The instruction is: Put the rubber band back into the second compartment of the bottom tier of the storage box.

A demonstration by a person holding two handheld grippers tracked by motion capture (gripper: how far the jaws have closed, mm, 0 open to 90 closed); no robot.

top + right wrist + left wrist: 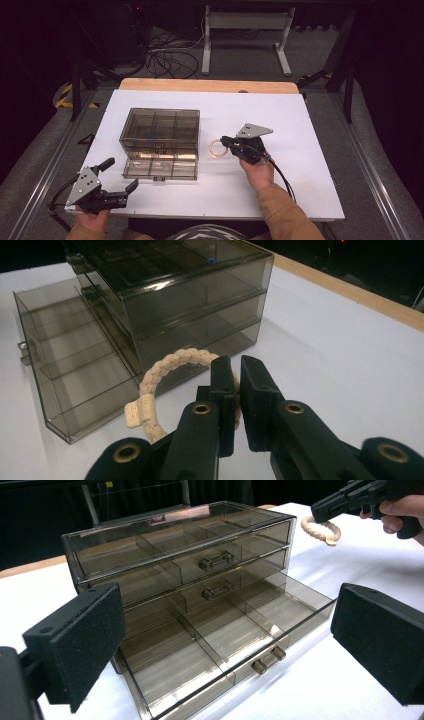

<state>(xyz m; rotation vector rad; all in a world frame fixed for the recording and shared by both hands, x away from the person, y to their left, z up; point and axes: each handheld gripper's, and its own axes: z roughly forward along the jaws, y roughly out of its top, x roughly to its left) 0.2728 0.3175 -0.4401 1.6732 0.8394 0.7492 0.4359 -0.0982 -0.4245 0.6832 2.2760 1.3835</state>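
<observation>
1. Gripping a cream braided-rope bracelet ring: right gripper, jaws clamped on the ring's near side, rest of the loop sticking out to the jaws' left in the right gripper view.
2. Ring sits at the right gripper's tip, on the side toward the smoky transparent plastic three-drawer organizer; whether it's clear of the white tabletop can't be told.
3. Organizer is just beyond the ring, near but not touching. Its bottom drawer is pulled out, divided into compartments; upper two are shut.
4. Left gripper is well apart from the right one, jaws wide open, nothing between them, aimed at the organizer's front.
</observation>
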